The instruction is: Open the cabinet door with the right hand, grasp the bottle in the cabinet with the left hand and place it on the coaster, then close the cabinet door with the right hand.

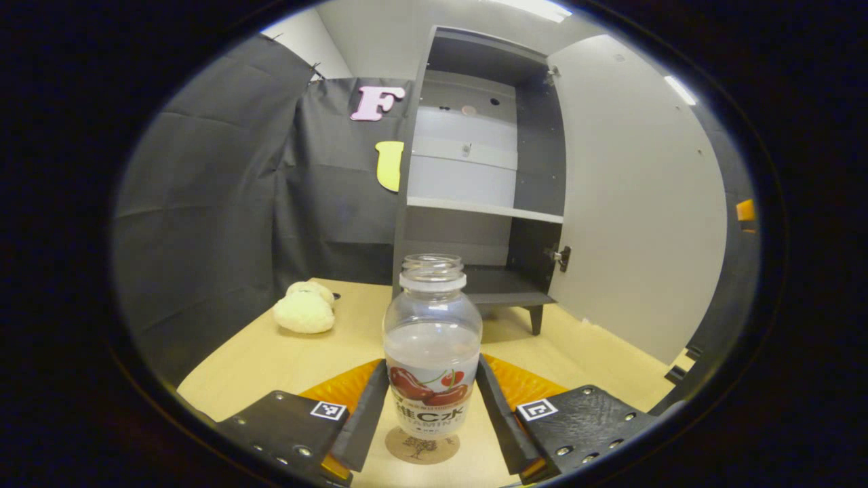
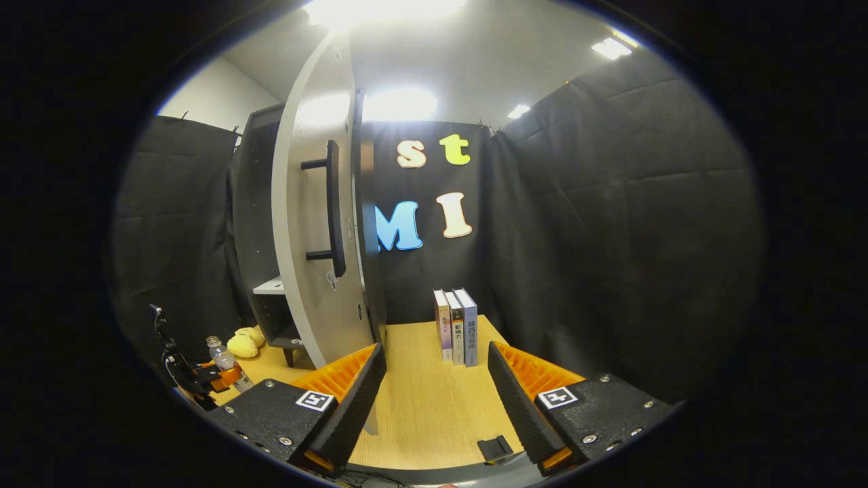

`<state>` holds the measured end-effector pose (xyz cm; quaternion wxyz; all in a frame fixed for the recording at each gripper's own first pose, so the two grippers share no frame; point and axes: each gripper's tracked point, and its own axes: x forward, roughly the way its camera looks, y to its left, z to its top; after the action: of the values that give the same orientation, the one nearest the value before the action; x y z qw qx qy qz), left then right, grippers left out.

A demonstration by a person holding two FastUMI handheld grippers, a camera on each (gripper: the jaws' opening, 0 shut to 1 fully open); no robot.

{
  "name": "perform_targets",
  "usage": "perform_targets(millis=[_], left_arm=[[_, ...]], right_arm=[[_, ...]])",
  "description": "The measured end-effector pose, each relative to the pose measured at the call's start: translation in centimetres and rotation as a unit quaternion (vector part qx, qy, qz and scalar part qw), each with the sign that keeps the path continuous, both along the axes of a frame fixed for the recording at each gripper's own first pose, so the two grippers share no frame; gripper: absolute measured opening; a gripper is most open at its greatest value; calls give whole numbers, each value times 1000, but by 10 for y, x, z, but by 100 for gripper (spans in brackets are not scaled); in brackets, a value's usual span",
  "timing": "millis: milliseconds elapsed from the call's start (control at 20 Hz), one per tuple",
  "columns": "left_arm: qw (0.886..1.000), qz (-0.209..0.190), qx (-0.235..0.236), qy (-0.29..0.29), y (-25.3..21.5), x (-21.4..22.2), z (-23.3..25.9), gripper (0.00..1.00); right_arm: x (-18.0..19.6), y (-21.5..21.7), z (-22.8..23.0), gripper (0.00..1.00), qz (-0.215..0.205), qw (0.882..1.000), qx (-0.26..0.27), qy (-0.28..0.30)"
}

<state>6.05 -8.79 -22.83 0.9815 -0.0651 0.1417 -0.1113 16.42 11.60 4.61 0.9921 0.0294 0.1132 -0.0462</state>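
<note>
Bottle (image 1: 432, 346), uncapped and partly filled, stood upright on the round coaster (image 1: 422, 447) at lower centre of the left gripper view, between the left gripper's (image 1: 432, 407) fingers, which flanked its label; whether they pressed it could not be told. Behind it the cabinet (image 1: 475, 176) stood with its door (image 1: 637, 196) swung open. Lower centre of the right gripper view, the right gripper (image 2: 434, 393) was spread and empty, beside the door handle (image 2: 332, 207).

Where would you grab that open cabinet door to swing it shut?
By the handle, I'd say: a vertical bar standing off the door on two posts. The right gripper is open and could come straight at the door's outer face, one finger on each side of the bar. The flat panel offers nothing else to pinch.
</note>
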Motion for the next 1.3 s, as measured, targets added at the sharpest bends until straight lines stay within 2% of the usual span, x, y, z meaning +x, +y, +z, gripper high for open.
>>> perform_targets(millis=[200,250,350,500,550,600,1000,1100,1150,1300], left_arm=[[1000,-3,2,23,-4,-6,-33,74],[1000,-3,3,28,-5,-7,-40,76],[999,-1,-1,32,-7,-8,-48,74],[999,4,-9,43,-8,-7,-59,76],[999,4,-9,45,-10,-7,-62,78],[999,4,-9,47,-11,-7,-65,76],[999,20,-4,48,-9,-17,-65,74],[998,25,0,57,-7,-19,-66,78],[998,28,2,58,-6,-21,-65,84],[998,31,6,60,-5,-25,-57,84]], right_arm=[[-1,-1,-2,94,-4,1000,0,5],[-2,-1,-2,94,-6,1000,-1,6],[-3,-2,-2,94,-6,1000,-3,8],[-4,-2,-3,94,-7,1000,-6,13],[-3,-2,-3,94,-7,1000,-8,13],[-4,-2,-3,94,-7,1000,-9,14],[-3,0,-3,94,-3,1000,-9,14],[-2,1,-2,94,-1,1000,-7,12],[-1,2,-3,94,-1,1000,-6,12],[-1,4,-4,94,4,1000,-1,15]])
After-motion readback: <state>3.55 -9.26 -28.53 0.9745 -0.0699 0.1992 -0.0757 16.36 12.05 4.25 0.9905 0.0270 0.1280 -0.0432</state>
